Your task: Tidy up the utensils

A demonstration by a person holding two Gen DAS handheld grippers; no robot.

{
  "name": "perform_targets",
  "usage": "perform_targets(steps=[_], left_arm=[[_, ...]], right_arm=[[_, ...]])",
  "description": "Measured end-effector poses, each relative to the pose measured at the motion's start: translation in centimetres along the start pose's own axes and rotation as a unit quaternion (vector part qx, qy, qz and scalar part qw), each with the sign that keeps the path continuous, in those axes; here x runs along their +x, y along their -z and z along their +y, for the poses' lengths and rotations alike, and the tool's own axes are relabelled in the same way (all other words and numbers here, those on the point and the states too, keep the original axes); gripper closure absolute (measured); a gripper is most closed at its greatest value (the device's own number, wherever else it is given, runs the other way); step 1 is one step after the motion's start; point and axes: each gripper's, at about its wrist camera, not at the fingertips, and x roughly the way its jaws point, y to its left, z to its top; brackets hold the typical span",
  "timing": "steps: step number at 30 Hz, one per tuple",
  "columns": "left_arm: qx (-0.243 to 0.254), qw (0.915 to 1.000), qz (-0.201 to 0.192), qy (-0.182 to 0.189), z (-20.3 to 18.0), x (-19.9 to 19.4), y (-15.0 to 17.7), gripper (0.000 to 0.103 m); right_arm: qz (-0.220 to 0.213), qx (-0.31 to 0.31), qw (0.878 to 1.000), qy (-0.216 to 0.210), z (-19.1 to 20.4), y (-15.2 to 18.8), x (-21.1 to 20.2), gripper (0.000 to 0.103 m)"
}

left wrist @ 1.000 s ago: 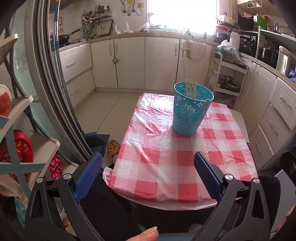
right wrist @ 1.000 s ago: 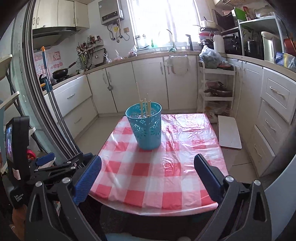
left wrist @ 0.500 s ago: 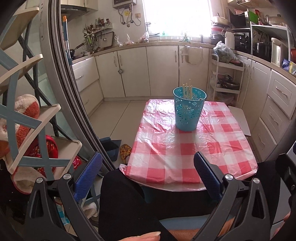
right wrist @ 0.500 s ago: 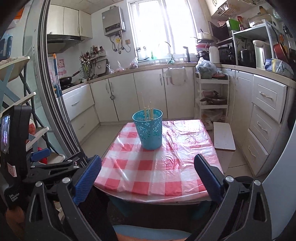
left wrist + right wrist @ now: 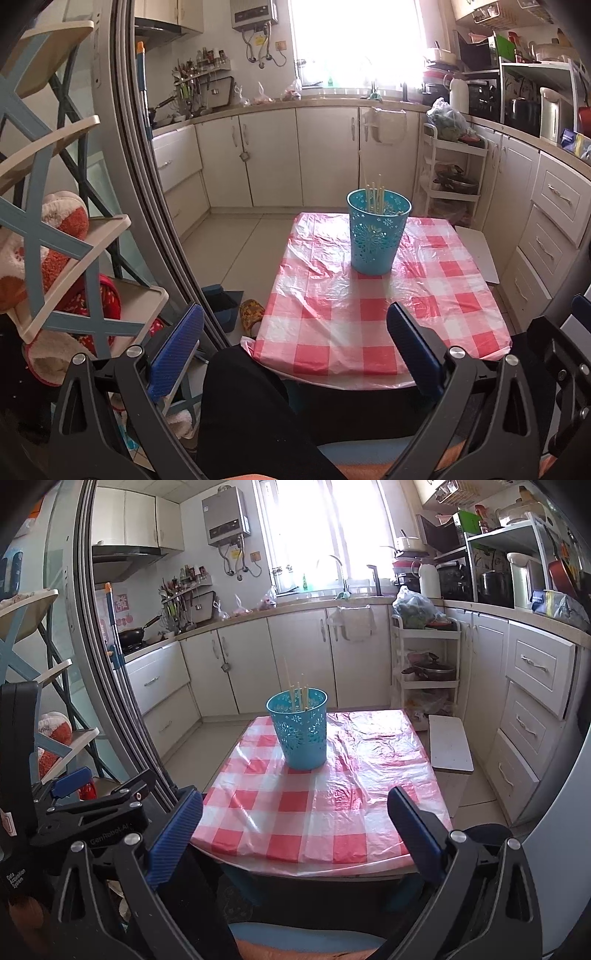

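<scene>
On table [image 5: 369, 325]: basket [image 5: 376, 236], chopsticks [image 5: 375, 195] half-hidden | both grippers' fingers [image 5: 177, 343] spread, empty

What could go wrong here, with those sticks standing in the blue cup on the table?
The cup looks light and tall; a nudge from either open gripper, left or right, could tip it and spill the sticks. The cloth is wrinkled plastic, so the cup might slide or snag.

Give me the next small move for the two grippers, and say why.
Probably none beyond resting: the thin wooden sticks already stand in the turquoise perforated plastic basket, the red-and-white checked tablecloth shows no loose utensils, and both the left gripper and right gripper are open, empty.
</scene>
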Motion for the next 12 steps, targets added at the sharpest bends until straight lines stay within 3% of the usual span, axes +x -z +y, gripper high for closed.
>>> perform_targets(steps=[3, 6, 12], left_arm=[[-0.001, 1.0, -0.005, 0.002, 0.1, -0.2, -0.1, 0.008], [-0.003, 0.9994, 0.022, 0.027, 0.1, 0.7, -0.1, 0.008], [-0.017, 0.9982, 0.046, 0.036, 0.3, 1.8, 0.4, 0.008]], right_arm=[[-0.004, -0.005, 1.0, 0.001, 0.2, 0.0, -0.1, 0.007], [-0.006, -0.006, 1.0, 0.001, 0.2, 0.1, -0.2, 0.007], [-0.004, -0.006, 1.0, 0.001, 0.3, 0.1, -0.3, 0.007]])
